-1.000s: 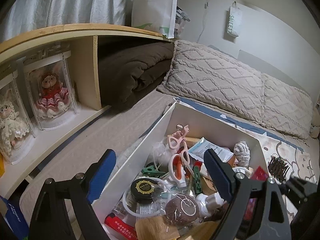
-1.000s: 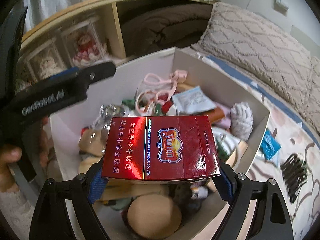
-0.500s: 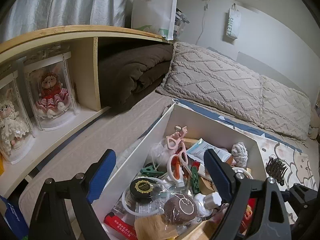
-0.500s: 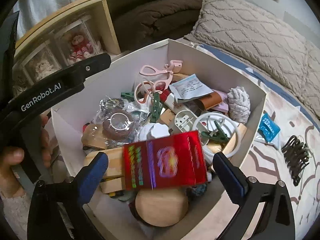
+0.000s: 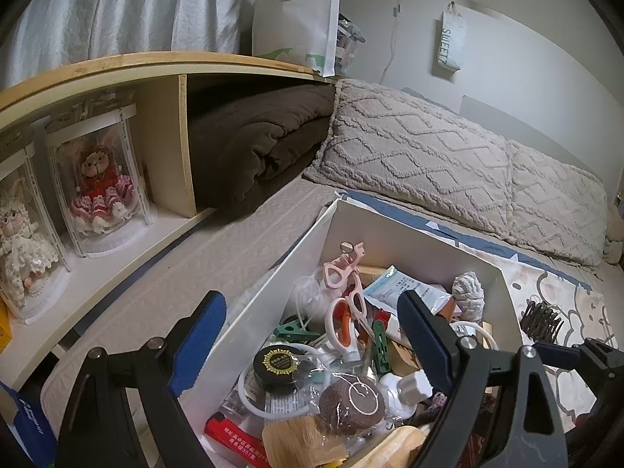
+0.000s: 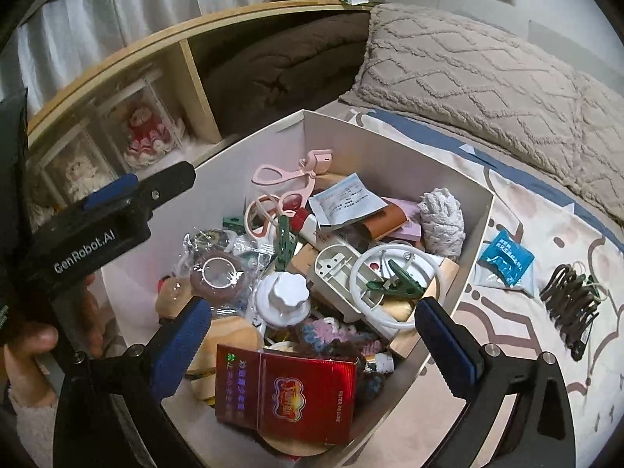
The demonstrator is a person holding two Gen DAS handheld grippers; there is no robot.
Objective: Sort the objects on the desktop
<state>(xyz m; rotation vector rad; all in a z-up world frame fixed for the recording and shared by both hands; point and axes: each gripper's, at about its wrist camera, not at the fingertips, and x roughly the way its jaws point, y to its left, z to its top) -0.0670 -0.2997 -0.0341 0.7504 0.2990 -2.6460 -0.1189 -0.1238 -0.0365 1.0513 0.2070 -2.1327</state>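
Note:
A white box [image 6: 390, 144] on the bed holds several small things: pink scissors [image 6: 288, 179], green clips, a white ring, a paper sachet. A red cigarette pack [image 6: 288, 394] lies loose in its near end. Just above that pack my right gripper [image 6: 312, 312] stands wide open, with nothing touching its pads. My left gripper [image 5: 310, 300] is open too and straddles the box's left wall [image 5: 273, 296], one finger outside and one inside, pads clear of it. In the right wrist view a hand holds that left gripper's finger [image 6: 156, 187] at the box's left side.
A blue sachet [image 6: 505, 259] and a dark hair claw [image 6: 571, 300] lie on the patterned cover right of the box. Left stands a wooden shelf with dolls in clear cases [image 5: 97, 179] and a folded brown blanket [image 5: 257, 144]. Knitted pillows [image 5: 448, 156] line the back.
The right gripper's jaws opened and the red cigarette pack dropped from between them into the near end of the box. The left gripper stayed where it was.

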